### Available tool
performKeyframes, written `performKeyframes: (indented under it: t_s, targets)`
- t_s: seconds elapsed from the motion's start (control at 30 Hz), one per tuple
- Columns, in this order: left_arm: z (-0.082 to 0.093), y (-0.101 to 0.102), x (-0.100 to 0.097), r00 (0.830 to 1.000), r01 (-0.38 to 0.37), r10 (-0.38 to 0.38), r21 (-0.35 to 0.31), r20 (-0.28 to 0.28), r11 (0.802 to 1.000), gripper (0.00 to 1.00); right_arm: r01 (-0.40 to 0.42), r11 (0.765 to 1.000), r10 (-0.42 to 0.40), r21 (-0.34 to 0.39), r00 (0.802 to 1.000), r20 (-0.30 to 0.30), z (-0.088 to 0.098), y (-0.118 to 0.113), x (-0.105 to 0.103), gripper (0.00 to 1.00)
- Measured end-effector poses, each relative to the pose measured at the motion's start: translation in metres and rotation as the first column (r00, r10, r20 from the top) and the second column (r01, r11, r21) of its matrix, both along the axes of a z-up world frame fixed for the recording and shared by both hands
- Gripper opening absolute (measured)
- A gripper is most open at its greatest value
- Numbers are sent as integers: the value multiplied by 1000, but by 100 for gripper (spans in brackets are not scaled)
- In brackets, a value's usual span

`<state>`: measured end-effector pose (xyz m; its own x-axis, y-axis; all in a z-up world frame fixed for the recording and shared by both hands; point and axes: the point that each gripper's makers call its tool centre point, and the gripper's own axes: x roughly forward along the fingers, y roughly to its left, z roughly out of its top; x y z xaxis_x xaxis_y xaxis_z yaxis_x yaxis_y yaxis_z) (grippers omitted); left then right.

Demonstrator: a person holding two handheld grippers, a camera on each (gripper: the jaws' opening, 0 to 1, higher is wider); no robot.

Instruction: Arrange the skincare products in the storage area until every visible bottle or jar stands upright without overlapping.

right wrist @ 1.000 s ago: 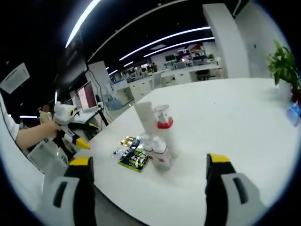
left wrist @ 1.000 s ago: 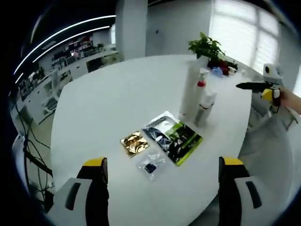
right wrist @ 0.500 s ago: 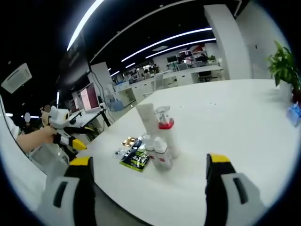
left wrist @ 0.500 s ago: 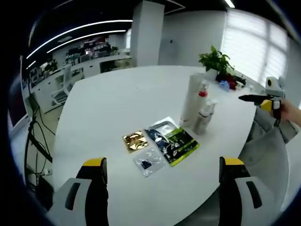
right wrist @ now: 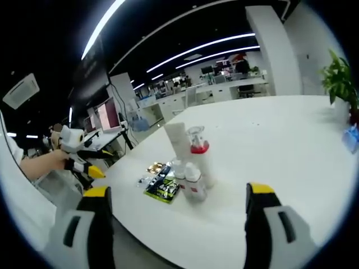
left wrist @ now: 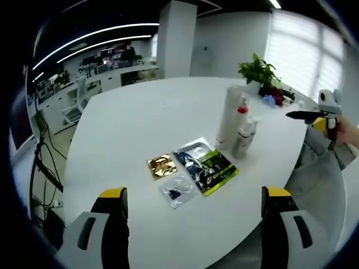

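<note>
A tall white tube [left wrist: 228, 115] [right wrist: 176, 141], a pump bottle with a red collar [left wrist: 241, 112] [right wrist: 198, 158] and a small white bottle [left wrist: 245, 136] [right wrist: 193, 182] stand upright close together on the white round table [left wrist: 134, 123] [right wrist: 280, 140]. Flat sachets lie beside them: a green-black one [left wrist: 212, 168] [right wrist: 160, 189], a gold one [left wrist: 161, 166] and a small clear one [left wrist: 175, 191]. My left gripper [left wrist: 193, 216] is open over the near table edge, well short of the sachets. My right gripper [right wrist: 176, 216] is open, short of the bottles. The right gripper [left wrist: 314, 115] shows at the far right, the left gripper [right wrist: 78, 154] at the far left.
A potted green plant [left wrist: 257, 72] [right wrist: 338, 75] and small coloured items [left wrist: 275, 98] stand at the table's far edge. Office desks and chairs [left wrist: 73, 106] lie beyond the table. A person's hand [right wrist: 39, 165] holds the left gripper.
The left view has pulled back and tilted over the second, so the table looks smaller. The bottles and sachets have not moved. Both grippers stay open.
</note>
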<state>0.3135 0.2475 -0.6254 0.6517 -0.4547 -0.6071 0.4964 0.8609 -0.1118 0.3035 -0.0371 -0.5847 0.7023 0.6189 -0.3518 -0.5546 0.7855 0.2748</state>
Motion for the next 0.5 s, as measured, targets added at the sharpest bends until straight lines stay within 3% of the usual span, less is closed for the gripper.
performKeyframes:
  t_s: [0.5]
  targets:
    - [0,-5,3,1000,4,-4,-2,-2,1000,97,-2,1000,2,1,1000,-9,-2,-1,2,99]
